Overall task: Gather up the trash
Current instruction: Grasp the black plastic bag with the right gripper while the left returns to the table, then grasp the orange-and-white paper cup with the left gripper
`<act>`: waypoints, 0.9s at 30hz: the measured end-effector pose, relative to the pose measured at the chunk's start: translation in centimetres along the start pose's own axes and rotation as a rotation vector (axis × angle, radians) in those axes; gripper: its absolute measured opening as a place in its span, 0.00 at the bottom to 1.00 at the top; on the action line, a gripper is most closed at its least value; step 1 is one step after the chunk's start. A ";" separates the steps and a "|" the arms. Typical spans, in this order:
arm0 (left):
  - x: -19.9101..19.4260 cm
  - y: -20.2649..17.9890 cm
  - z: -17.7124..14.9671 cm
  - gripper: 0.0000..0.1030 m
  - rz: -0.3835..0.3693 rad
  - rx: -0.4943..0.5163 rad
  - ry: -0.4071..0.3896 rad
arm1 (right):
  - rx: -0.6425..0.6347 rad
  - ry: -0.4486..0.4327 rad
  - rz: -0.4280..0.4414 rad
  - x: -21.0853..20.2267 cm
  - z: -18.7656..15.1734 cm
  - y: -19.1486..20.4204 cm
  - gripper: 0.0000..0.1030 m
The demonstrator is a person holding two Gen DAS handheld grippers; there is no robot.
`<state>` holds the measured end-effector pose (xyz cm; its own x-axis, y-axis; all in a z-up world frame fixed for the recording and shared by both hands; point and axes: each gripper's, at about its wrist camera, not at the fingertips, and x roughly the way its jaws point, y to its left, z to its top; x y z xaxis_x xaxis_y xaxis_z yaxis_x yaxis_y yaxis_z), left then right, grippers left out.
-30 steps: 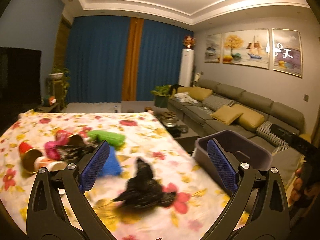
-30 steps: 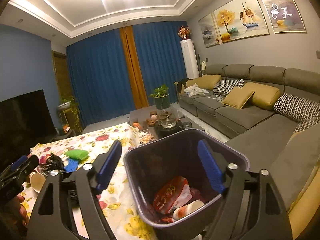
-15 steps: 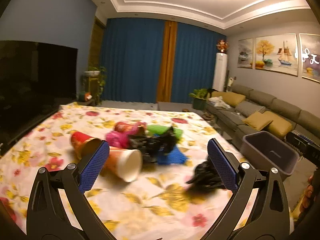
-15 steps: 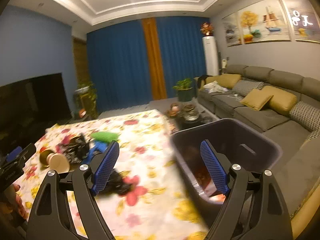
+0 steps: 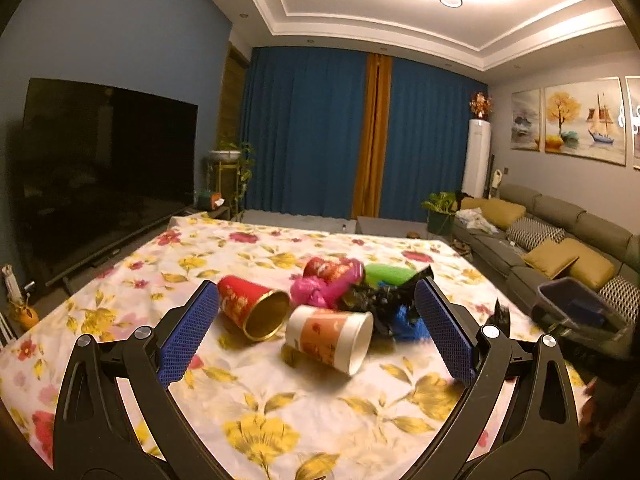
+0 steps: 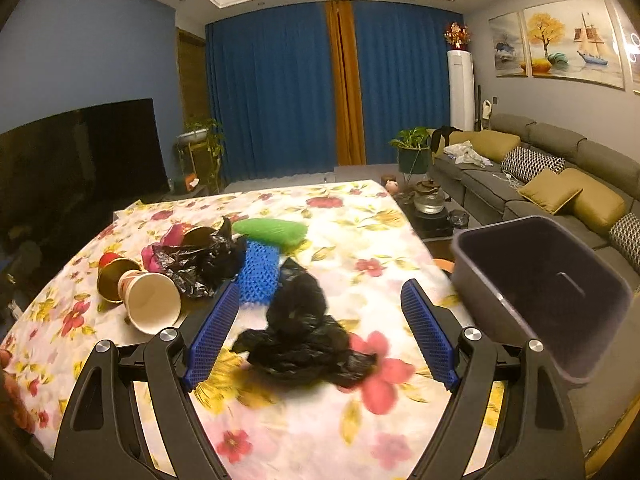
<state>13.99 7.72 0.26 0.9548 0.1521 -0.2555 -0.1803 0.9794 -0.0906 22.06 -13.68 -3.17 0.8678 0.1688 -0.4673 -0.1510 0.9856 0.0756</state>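
Trash lies on a floral tablecloth (image 5: 280, 412): a white paper cup (image 5: 330, 338) on its side, a red cup with gold inside (image 5: 252, 306), pink wrapping (image 5: 316, 290), a black bag (image 5: 374, 300), green foam (image 5: 386, 274) and blue mesh (image 5: 408, 322). My left gripper (image 5: 318, 336) is open, facing the white cup from just in front. My right gripper (image 6: 320, 334) is open around a crumpled black plastic bag (image 6: 302, 332) lying on the cloth (image 6: 360, 240). The grey trash bin (image 6: 540, 280) stands at the table's right edge.
A dark TV (image 5: 104, 168) stands left of the table. A grey sofa with yellow cushions (image 6: 560, 188) runs along the right. A low tea table with a kettle (image 6: 430, 200) sits beyond the table's far right corner. Blue curtains hang at the back.
Both grippers have swung left, away from the bin toward the trash pile. The right gripper has come over the black bag; the left now faces the cups.
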 end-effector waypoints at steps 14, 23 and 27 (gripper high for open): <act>4.0 -0.3 -1.5 0.94 -0.020 0.029 0.005 | -0.035 0.078 -0.067 5.2 -1.5 1.1 0.58; 4.6 -1.3 -2.7 0.94 -0.011 0.112 0.036 | -0.030 0.120 -0.040 6.1 -1.6 0.8 0.17; 5.0 -1.7 -3.0 0.94 -0.064 0.115 0.054 | -0.024 0.089 -0.035 5.5 -1.8 0.7 0.08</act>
<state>18.34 6.44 -3.76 0.9487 0.0849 -0.3047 -0.0886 0.9961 0.0016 25.87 -12.11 -7.21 0.8275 0.1325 -0.5456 -0.1340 0.9903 0.0371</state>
